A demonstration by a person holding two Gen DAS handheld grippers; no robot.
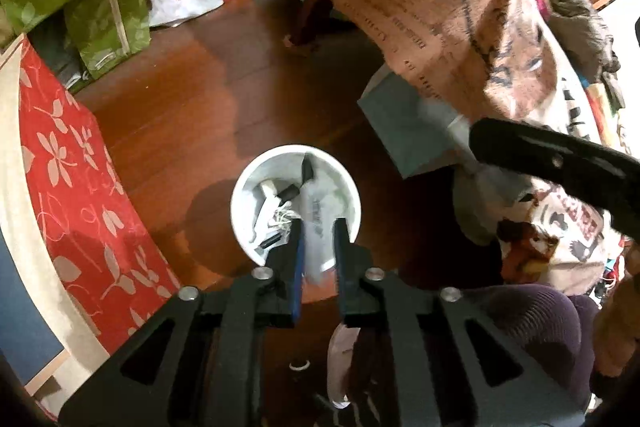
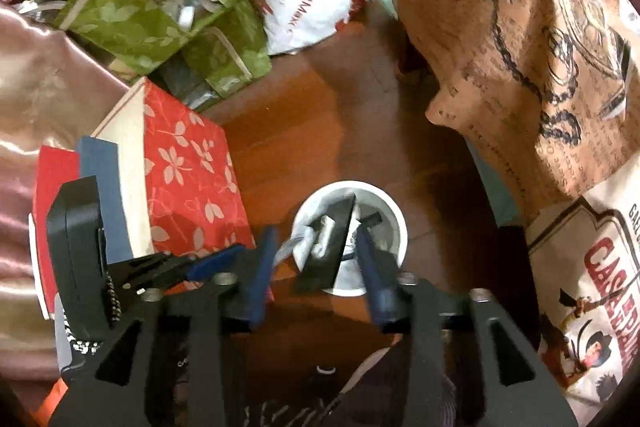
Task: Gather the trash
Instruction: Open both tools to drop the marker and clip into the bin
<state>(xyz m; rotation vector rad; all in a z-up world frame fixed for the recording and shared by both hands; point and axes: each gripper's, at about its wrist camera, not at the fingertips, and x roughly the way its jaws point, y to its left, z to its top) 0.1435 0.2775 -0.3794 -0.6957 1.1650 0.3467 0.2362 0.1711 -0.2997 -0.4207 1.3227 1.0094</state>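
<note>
A wooden floor is lying under clutter, with a white bin at centre. Above the bin, the left gripper is pinching a pale wrapper. The right gripper is hanging wide apart over the bin; only its view is showing a black piece between its fingers, contact unclear. Bin contents are blurring together.

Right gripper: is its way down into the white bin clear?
Probably yes. The right gripper hangs open just above the white bin, whose mouth is uncovered. A flat black piece pokes up between the fingers, though it looks loose.
</note>
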